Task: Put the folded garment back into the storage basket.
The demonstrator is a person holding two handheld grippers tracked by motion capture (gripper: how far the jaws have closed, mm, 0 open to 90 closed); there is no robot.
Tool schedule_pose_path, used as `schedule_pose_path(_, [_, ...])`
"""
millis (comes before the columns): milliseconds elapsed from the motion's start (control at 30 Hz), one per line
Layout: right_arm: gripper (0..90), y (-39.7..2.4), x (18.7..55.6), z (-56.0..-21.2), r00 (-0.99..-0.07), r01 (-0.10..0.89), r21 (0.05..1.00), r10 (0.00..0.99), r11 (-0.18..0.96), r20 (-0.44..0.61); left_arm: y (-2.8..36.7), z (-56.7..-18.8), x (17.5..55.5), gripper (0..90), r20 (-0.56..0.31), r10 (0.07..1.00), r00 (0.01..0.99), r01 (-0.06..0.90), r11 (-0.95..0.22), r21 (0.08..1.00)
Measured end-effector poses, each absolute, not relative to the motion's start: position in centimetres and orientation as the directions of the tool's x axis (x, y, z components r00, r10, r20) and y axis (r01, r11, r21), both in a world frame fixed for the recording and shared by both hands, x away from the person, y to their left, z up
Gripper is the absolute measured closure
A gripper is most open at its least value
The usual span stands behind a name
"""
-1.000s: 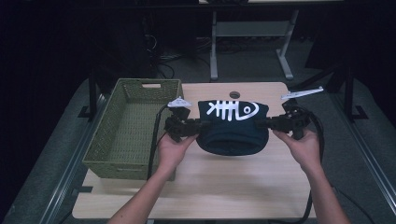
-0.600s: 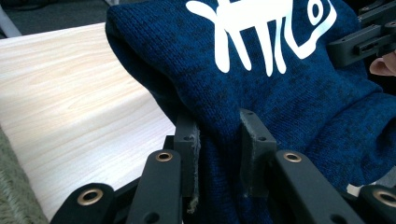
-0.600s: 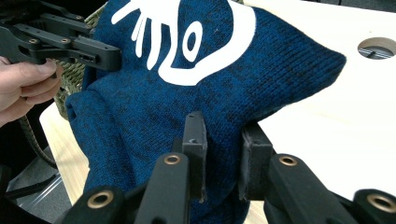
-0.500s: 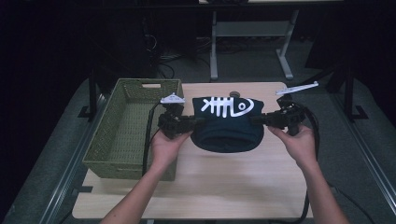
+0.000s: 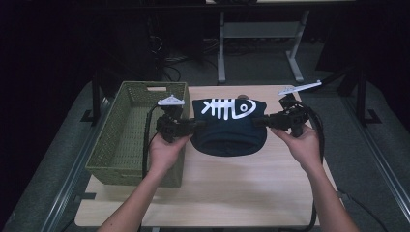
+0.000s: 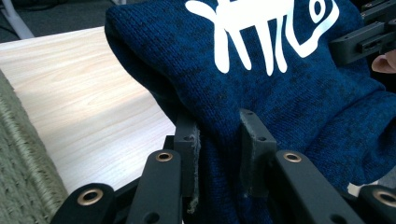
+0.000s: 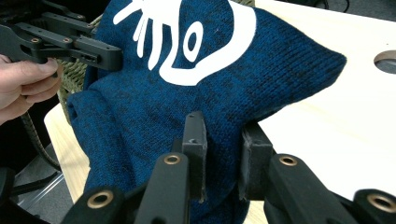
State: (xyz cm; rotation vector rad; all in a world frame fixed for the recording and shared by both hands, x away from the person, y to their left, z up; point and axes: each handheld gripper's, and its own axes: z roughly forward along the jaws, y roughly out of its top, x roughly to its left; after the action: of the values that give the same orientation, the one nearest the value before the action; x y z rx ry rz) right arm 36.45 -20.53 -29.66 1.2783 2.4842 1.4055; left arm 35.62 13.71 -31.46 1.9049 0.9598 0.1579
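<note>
A dark blue knit garment (image 5: 229,126) with a white fish-bone print is held up over the wooden table (image 5: 232,188) between my two grippers. My left gripper (image 5: 197,124) is shut on the garment's left edge, next to the basket. My right gripper (image 5: 260,121) is shut on its right edge. In the left gripper view the blue knit (image 6: 280,93) is pinched between the jaws, and my left gripper (image 6: 218,140) points toward the other gripper at top right. In the right gripper view my right gripper (image 7: 223,147) clamps the knit (image 7: 187,84), which sags below.
An olive woven basket (image 5: 123,140) stands at the table's left, right beside my left hand. A round hole (image 7: 386,60) lies in the tabletop at the far side. A desk frame stands on the dark floor behind the table.
Both grippers have carried the garment to the left and slightly away from the person, closer to the basket. Both stay shut on it.
</note>
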Motion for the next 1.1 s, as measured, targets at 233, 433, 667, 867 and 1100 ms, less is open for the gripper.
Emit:
schedule_pose_path(233, [75.9, -19.8, 36.7, -29.3, -0.672, 0.637, 0.723, 0.651, 0.267, 0.352, 14.3, -31.2, 35.6, 72.1, -0.272, 0.684, 0.676, 0.551, -0.225, 0.803])
schedule_pose_path(433, [75.9, -19.3, 36.8, -29.0, -0.679, 0.633, 0.724, 0.646, 0.273, 0.350, 14.8, -30.9, 35.5, 72.1, -0.268, 0.689, 0.673, 0.549, -0.223, 0.806])
schedule_pose_path(667, [75.8, -18.5, 37.1, -28.7, -0.683, 0.632, 0.723, 0.641, 0.279, 0.349, 15.6, -30.7, 35.5, 72.1, -0.264, 0.696, 0.667, 0.549, -0.221, 0.806])
schedule_pose_path(867, [75.8, -17.8, 37.2, -28.3, -0.687, 0.630, 0.722, 0.638, 0.285, 0.348, 16.1, -30.5, 35.4, 72.1, -0.262, 0.702, 0.662, 0.548, -0.215, 0.808])
schedule_pose_path(1100, [75.8, -16.9, 37.6, -28.2, -0.696, 0.626, 0.721, 0.630, 0.298, 0.344, 17.0, -30.3, 35.4, 72.1, -0.253, 0.710, 0.657, 0.547, -0.218, 0.808])
